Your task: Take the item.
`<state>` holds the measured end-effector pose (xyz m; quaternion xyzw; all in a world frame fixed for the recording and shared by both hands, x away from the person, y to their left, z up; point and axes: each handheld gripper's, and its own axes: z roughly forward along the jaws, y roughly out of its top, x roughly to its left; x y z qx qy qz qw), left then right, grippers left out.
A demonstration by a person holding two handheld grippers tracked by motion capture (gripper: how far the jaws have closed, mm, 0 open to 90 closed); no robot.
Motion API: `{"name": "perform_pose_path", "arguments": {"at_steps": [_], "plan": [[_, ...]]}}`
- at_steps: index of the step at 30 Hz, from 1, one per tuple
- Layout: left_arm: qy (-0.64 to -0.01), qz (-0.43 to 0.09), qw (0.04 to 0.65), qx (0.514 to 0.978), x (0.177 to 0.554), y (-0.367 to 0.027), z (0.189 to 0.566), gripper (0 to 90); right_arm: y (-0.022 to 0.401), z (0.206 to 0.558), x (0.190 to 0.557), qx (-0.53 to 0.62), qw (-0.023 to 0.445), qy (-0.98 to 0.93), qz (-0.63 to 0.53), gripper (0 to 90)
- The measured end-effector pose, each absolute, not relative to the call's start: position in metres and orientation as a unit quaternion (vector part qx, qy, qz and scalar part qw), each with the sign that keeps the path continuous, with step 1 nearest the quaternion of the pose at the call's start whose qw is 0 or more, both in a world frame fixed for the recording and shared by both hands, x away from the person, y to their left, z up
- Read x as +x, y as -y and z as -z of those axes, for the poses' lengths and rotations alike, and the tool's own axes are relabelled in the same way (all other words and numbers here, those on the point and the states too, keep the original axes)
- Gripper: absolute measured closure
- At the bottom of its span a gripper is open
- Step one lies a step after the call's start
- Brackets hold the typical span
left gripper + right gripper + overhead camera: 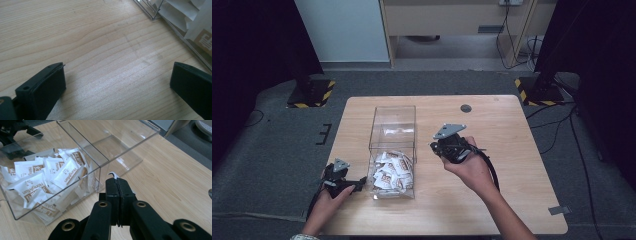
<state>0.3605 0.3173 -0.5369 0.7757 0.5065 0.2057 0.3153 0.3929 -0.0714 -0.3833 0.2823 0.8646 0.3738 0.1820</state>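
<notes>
A clear plastic box (393, 120) stands on the wooden table, its near half piled with white and brown sachets (392, 171). My right gripper (433, 146) is held just right of the box, jaws pressed together. In the right gripper view it (117, 181) is shut on a thin white sachet, of which a corner (111, 174) pokes out at the tips, in front of the box wall (82, 147) and the sachets (50, 175). My left gripper (360, 184) rests left of the box; its jaws (117, 82) stand wide open over bare wood, beside the box corner (175, 27).
A small dark round hole (466, 108) sits in the table behind the right gripper. A strip of tape (558, 210) lies at the front right corner. Two black stands with yellow-black bases (312, 92) flank the far side. The left gripper (15, 135) is visible through the box.
</notes>
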Motion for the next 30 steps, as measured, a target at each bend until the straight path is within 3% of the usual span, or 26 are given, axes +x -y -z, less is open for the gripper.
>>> {"name": "perform_pose_path", "arguments": {"at_steps": [30], "plan": [[-0.507, -0.206, 0.315, 0.776, 0.361, -0.317, 0.537, 0.0, 0.122, 0.400, 0.404, 0.331, 0.193, -0.850, -0.361, 88.9]]}}
